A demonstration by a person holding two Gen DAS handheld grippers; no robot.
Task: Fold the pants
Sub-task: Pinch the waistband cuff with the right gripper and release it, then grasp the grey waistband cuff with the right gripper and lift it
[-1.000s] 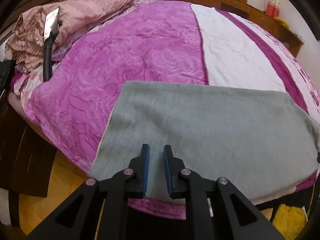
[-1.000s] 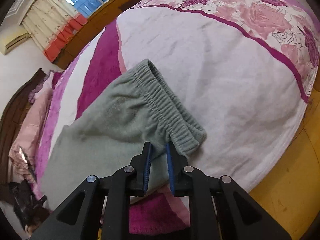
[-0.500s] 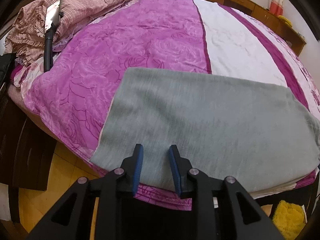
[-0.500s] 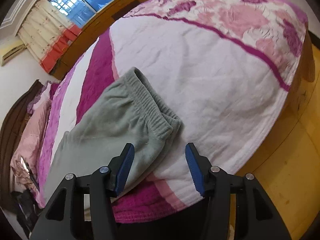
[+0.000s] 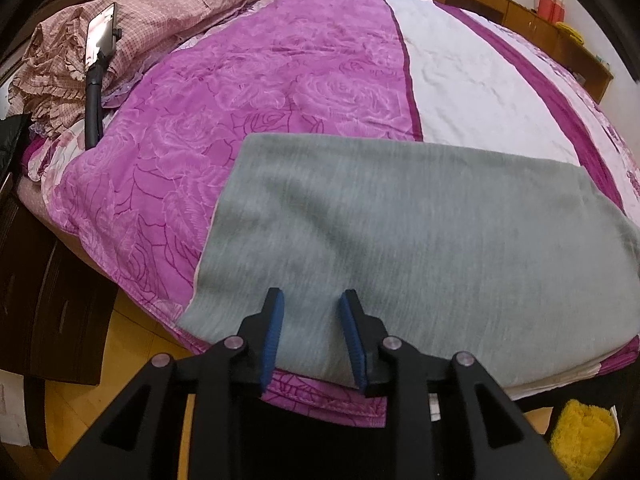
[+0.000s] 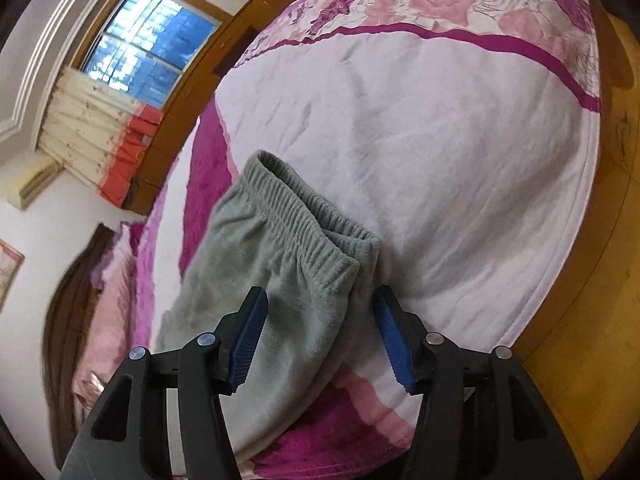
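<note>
Pants [image 5: 420,240] lie flat on the bed [image 5: 280,80], pillows [image 5: 160,12] behind at left.

My left gripper [image 5: 312,316] points steeply down, its blue pads [image 5: 274,334] parted a modest way after just opening, with nothing pinched between them. My right gripper [image 6: 318,320] tilts down more gently and is rolled to one side; its jaws have just been spreading, wider than the left's, and its pads [image 6: 248,336] press on nothing.

Both grippers' jaws opened, releasing the pants [image 5: 420,240].
</note>
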